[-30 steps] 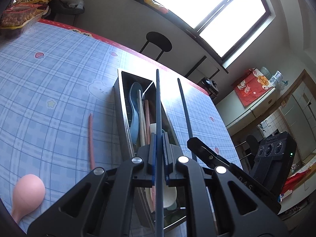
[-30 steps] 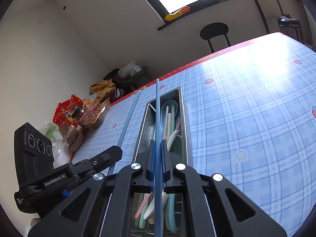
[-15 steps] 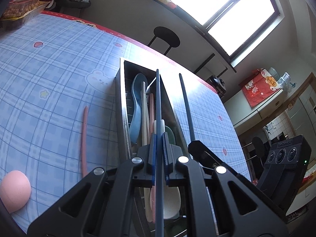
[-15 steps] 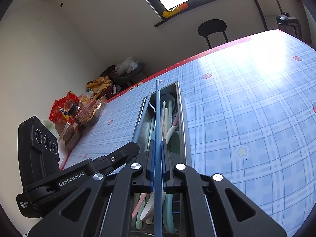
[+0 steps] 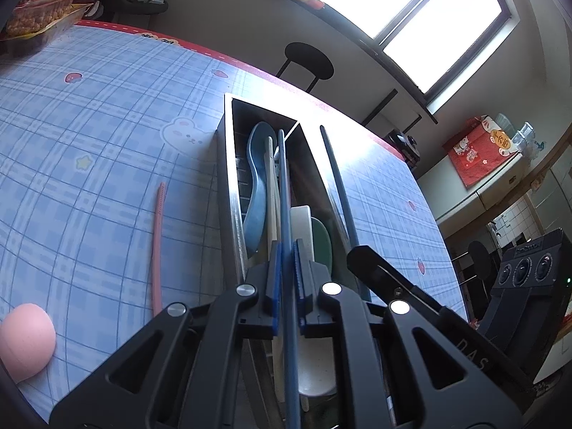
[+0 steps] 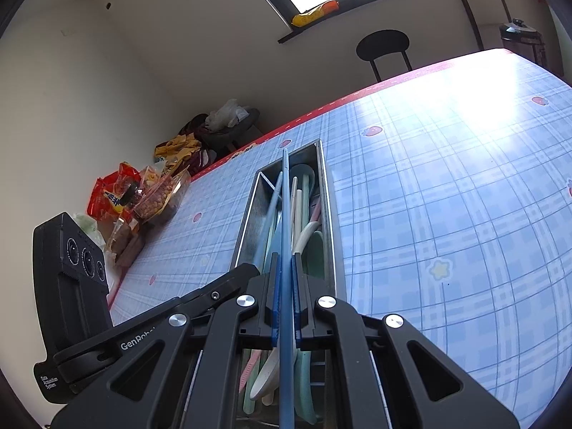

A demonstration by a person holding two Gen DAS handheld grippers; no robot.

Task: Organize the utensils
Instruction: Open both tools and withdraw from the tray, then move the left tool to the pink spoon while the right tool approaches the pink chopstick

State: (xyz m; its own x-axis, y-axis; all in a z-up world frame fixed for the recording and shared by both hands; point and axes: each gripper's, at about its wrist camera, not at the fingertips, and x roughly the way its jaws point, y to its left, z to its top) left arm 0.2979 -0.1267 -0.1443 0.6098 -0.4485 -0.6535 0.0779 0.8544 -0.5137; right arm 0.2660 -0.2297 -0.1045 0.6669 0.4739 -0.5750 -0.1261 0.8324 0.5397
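A long metal utensil box [image 5: 228, 186] lies on the checked tablecloth, holding several spoons and chopsticks. My left gripper [image 5: 286, 250] is shut on a blue chopstick [image 5: 282, 186] that stretches forward over the box's inside, tip near the far divider. My right gripper [image 6: 285, 261] is shut on a second blue chopstick [image 6: 285, 207], also lined up over the box [image 6: 330, 221]. The two grippers sit side by side at the box's near end: the right gripper [image 5: 357, 252] with its chopstick [image 5: 336, 178] lies right of mine, the left gripper [image 6: 250, 271] left.
A pink chopstick [image 5: 157, 243] and a pink spoon [image 5: 25, 339] lie on the cloth left of the box. Snack bags [image 6: 143, 196] crowd the table's far left corner. A black stool [image 5: 307, 64] stands beyond the red table edge.
My left gripper has slid forward and down, so its chopstick now runs over the box's inside, closer to the right gripper. The right gripper has barely moved.
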